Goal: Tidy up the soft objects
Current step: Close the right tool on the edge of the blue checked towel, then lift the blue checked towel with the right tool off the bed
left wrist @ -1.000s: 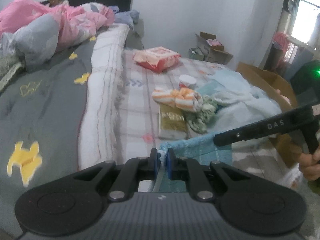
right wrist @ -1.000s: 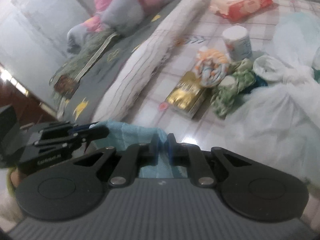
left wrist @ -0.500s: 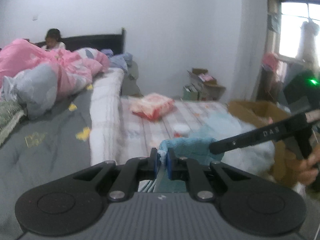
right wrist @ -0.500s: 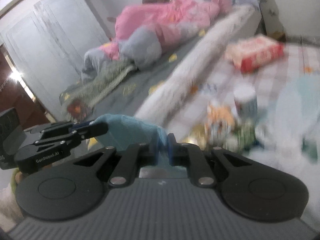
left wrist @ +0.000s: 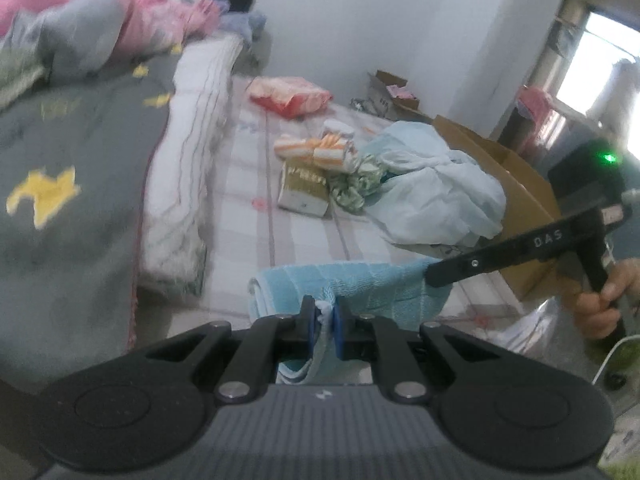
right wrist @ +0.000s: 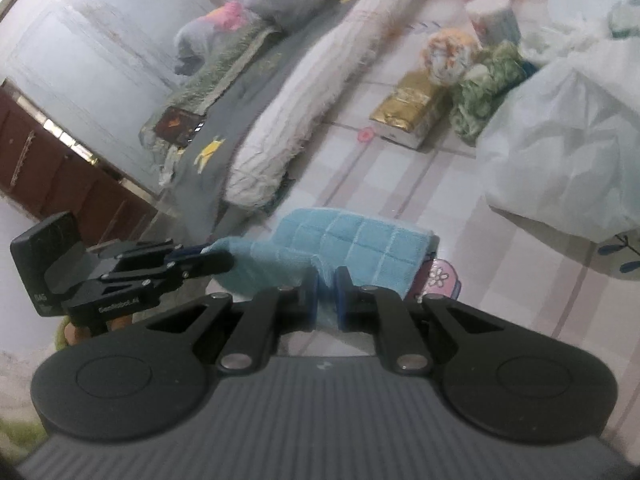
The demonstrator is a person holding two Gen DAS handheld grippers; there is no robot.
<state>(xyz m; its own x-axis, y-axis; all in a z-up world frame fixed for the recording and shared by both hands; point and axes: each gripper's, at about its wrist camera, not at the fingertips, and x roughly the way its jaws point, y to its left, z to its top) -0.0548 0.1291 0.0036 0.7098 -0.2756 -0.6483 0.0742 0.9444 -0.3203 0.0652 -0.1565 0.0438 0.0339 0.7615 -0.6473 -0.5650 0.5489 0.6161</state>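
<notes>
The blue towel, soft, light and limp, is held stretched over the near checked sheet, clamped at opposite corners by the left gripper and right gripper, corner holds being judged soundest.

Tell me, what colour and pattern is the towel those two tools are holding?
Light blue towel with a woven grid of squares; the right wrist view shows it best.

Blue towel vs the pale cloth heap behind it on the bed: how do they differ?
The blue towel is saturated blue with a grid weave; the pale cloth heap is near-white and smooth. The towel is folded flat and pinched by the left gripper and right gripper; the heap lies crumpled and untouched. Both rest on the checked sheet.
</notes>
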